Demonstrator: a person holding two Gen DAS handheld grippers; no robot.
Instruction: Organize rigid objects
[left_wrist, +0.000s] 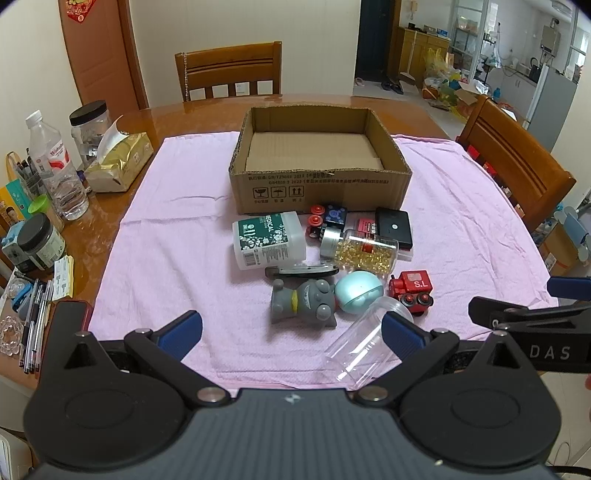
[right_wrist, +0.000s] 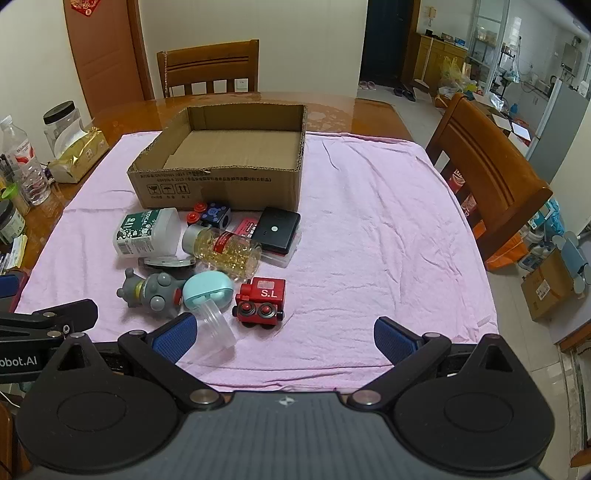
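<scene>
An open, empty cardboard box (left_wrist: 320, 192) (right_wrist: 221, 184) sits on the pink cloth. In front of it lies a pile: a white medical bottle (left_wrist: 267, 240) (right_wrist: 147, 232), a jar of yellow capsules (left_wrist: 365, 251) (right_wrist: 229, 251), a black case (left_wrist: 393, 225) (right_wrist: 279, 229), a grey cat figure (left_wrist: 304, 302) (right_wrist: 155, 295), a teal egg-shaped case (left_wrist: 358, 291) (right_wrist: 208, 290), a red toy train (left_wrist: 412, 288) (right_wrist: 262, 301) and a clear plastic jar (left_wrist: 364, 345) (right_wrist: 216, 332). My left gripper (left_wrist: 291, 332) is open and empty just short of the pile. My right gripper (right_wrist: 284, 338) is open and empty beside it.
The pink cloth (left_wrist: 166, 240) (right_wrist: 388, 240) covers a wooden table. Bottles, jars, pens and a tissue pack (left_wrist: 118, 162) crowd the table's left edge. Wooden chairs stand at the far side (left_wrist: 229, 74) and the right (right_wrist: 487, 166).
</scene>
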